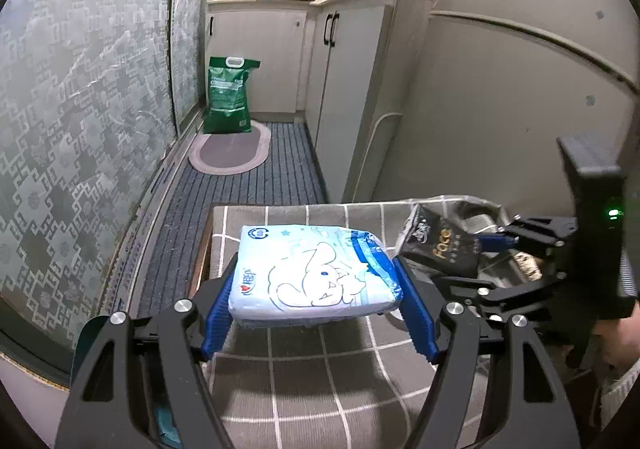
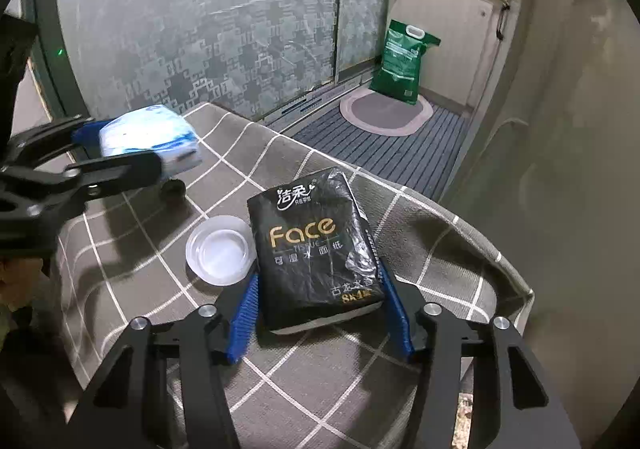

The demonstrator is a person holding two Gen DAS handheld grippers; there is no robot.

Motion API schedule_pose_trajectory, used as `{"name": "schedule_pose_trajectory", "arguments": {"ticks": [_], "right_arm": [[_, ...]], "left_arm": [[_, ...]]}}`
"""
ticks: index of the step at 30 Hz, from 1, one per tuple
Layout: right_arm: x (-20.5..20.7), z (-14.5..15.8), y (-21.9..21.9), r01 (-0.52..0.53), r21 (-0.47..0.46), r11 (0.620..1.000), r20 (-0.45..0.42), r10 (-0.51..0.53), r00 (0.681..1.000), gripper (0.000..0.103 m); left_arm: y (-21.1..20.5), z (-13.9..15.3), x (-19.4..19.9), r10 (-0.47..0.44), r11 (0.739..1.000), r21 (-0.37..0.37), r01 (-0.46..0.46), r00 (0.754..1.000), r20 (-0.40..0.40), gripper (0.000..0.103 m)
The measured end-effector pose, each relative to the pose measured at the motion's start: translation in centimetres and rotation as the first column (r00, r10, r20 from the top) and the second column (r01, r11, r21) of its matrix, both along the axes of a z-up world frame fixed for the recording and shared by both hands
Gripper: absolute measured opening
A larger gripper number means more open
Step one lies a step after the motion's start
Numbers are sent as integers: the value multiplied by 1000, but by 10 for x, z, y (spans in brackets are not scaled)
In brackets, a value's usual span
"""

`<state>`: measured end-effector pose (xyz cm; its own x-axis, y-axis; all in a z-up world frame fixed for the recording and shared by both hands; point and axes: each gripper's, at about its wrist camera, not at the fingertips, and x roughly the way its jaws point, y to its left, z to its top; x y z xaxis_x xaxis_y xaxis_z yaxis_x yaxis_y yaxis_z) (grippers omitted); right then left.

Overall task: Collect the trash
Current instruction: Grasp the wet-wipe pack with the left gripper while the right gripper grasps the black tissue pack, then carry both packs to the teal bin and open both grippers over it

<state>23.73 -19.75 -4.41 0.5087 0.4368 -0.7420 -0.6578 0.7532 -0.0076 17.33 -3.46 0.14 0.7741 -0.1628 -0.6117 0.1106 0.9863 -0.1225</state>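
Observation:
A light blue tissue pack (image 1: 316, 273) with a white cartoon print sits between the blue pads of my left gripper (image 1: 316, 269), which is shut on it and holds it just above the grey checked tablecloth (image 1: 300, 389). In the right wrist view the same pack (image 2: 148, 133) hangs in the left gripper (image 2: 132, 147) at the table's far left. My right gripper (image 2: 318, 273) is shut on a black "Face" tissue pack (image 2: 312, 245), one pad pressing each long side. The left wrist view shows that black pack (image 1: 440, 249) in the right gripper (image 1: 492, 245) at the right.
A clear plastic lid (image 2: 220, 255) lies on the cloth (image 2: 132, 261) left of the black pack, and a small dark round thing (image 2: 173, 189) sits under the left gripper. Beyond the table are a striped floor mat (image 1: 240, 209), a green bag (image 1: 230, 95), white cabinets (image 1: 352, 81) and a patterned glass door (image 1: 80, 109).

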Motion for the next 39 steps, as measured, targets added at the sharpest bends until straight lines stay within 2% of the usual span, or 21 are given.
{"name": "schedule_pose_trajectory", "arguments": {"ticks": [6,10,16,23,39], "right_arm": [[-11,12,4,19,-11,1000,13,-19,1000,52],[-19,32,4,48,32,998,35,-50,998,52],[-25,47,10,62,113,992,7,-64,998,52],[-29,56,37,41,205,978,-46,-33,998,52],[-42,67,124,-65,244,968,-62,83,995,52]], "left_arm": [[15,15,-12,9,999,-33,-8,1000,29,74],[29,23,-20,18,997,-70,-15,999,38,74],[45,33,-32,36,998,-51,-33,998,58,74],[71,40,-45,70,997,-35,-67,995,73,74],[149,28,-70,152,988,-32,-151,988,31,74]]}}
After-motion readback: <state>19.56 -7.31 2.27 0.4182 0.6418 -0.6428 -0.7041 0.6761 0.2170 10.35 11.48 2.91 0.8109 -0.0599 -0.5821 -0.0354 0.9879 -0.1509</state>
